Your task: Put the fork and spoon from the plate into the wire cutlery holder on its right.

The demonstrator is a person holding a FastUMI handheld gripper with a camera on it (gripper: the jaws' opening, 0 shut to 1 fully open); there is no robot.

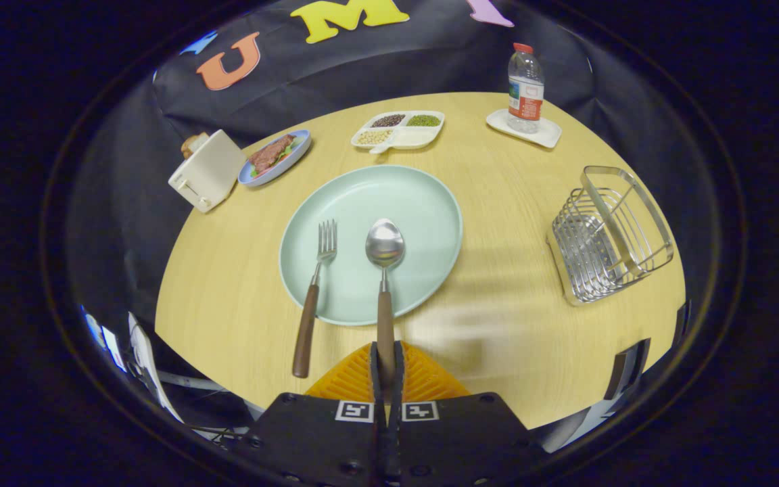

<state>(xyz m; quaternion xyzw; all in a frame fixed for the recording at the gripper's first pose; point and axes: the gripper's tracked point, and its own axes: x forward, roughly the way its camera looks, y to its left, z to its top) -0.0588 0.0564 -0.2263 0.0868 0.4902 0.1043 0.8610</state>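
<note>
Clamping one spoon, hand-held gripper; one fork beside.

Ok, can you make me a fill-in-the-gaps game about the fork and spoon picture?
1. The gripper has its fingers shut on the handle of the ____.
2. The fork lies with its prongs on the green ____.
3. The wire cutlery holder stands on the table with ____ cutlery in it.
4. The water bottle stands on a small white ____.

Missing words: spoon; plate; no; tray
</note>
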